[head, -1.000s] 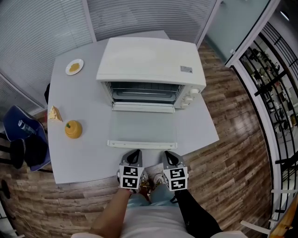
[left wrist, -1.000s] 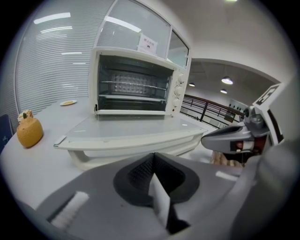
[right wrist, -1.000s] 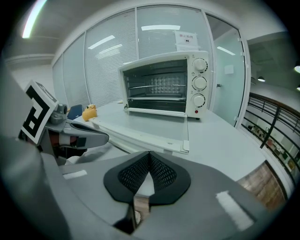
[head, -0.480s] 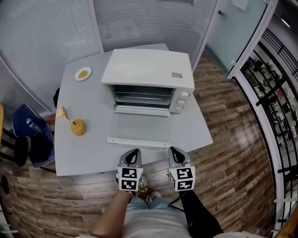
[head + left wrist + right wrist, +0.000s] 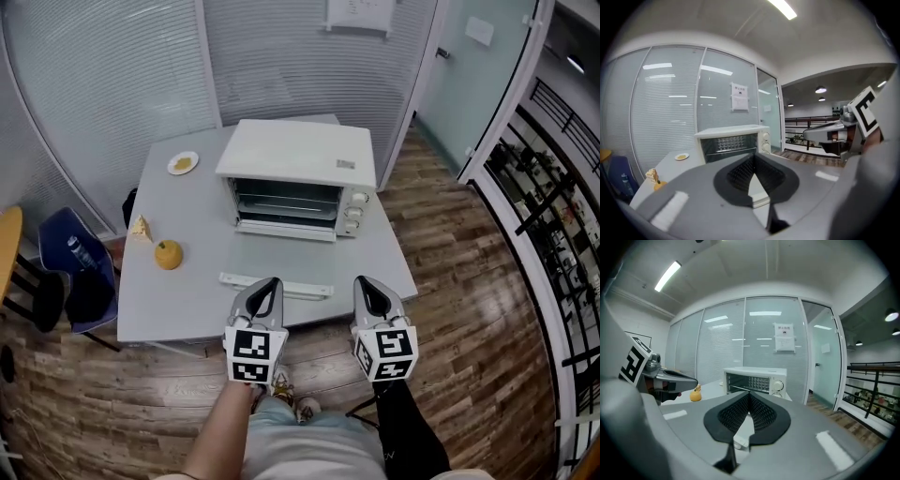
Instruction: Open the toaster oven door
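Observation:
The white toaster oven (image 5: pixel 300 159) stands on the grey table (image 5: pixel 187 291) with its glass door (image 5: pixel 281 255) folded down flat and its rack showing. The door's handle (image 5: pixel 275 286) points toward me. My left gripper (image 5: pixel 266 287) and right gripper (image 5: pixel 368 287) hover side by side past the table's front edge, both shut with nothing in them. In the left gripper view the oven (image 5: pixel 733 140) lies straight ahead beyond the left gripper (image 5: pixel 752 157). The right gripper view shows the oven (image 5: pixel 757 379) beyond the right gripper (image 5: pixel 749 393).
On the table's left lie a small plate of food (image 5: pixel 183 163), a yellow fruit (image 5: pixel 169 254) and a pale wedge of food (image 5: pixel 141 228). A blue chair (image 5: pixel 80 272) stands left of the table. Glass walls are behind, a railing (image 5: pixel 553 234) at right.
The view has drawn back and up, so the oven looks smaller and farther. Both grippers have pulled away from the door handle and off the table's front edge.

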`<move>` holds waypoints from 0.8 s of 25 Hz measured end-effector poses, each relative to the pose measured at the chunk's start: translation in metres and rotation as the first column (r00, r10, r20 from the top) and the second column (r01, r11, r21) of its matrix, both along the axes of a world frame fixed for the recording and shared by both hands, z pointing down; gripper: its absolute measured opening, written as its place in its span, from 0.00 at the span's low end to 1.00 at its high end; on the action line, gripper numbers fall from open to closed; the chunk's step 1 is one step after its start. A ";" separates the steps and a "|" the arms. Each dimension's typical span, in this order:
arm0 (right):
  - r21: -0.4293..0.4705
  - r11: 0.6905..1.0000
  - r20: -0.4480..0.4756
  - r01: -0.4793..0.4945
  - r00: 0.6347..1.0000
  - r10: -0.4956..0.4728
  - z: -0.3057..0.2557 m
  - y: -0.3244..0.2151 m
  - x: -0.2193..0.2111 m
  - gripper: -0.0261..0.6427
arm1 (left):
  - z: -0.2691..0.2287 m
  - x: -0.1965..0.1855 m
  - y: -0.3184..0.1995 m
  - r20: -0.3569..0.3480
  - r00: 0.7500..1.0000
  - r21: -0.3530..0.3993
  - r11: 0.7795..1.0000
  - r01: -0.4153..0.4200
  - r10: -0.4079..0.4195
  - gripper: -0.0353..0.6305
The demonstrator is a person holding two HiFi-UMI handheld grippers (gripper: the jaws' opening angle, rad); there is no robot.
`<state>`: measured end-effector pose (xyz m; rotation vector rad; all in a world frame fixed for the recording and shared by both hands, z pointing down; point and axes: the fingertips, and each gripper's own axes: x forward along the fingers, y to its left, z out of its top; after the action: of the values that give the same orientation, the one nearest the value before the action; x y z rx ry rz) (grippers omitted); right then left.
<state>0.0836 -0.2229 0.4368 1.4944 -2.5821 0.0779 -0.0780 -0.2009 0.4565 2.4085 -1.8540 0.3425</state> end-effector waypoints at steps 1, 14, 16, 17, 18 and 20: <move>0.017 1.000 0.004 0.005 1.000 -0.005 -0.010 0.003 0.003 0.04 | -0.008 0.001 0.004 0.005 1.000 0.012 1.000 0.002 -0.002 0.14; 0.166 0.986 -0.011 0.031 0.999 -0.030 -0.076 0.035 0.023 0.04 | -0.067 0.008 0.033 0.050 0.998 0.116 0.993 0.032 -0.038 0.14; 0.174 0.984 -0.008 0.031 1.000 -0.030 -0.079 0.036 0.024 0.04 | -0.068 0.008 0.034 0.048 0.998 0.119 0.992 0.033 -0.039 0.14; 0.177 0.984 -0.007 0.031 1.000 -0.030 -0.079 0.036 0.024 0.04 | -0.068 0.008 0.034 0.045 0.998 0.121 0.992 0.034 -0.039 0.14; 0.179 0.983 -0.006 0.031 1.000 -0.031 -0.080 0.035 0.024 0.04 | -0.069 0.007 0.034 0.043 0.998 0.124 0.992 0.035 -0.041 0.14; 0.184 0.982 -0.006 0.032 0.999 -0.031 -0.083 0.035 0.023 0.04 | -0.071 0.006 0.034 0.045 0.998 0.130 0.991 0.037 -0.043 0.14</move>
<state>0.1064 -0.1876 0.3541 1.5089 -2.6730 -0.1722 -0.0718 -0.1671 0.3851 2.4613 -2.0012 0.2871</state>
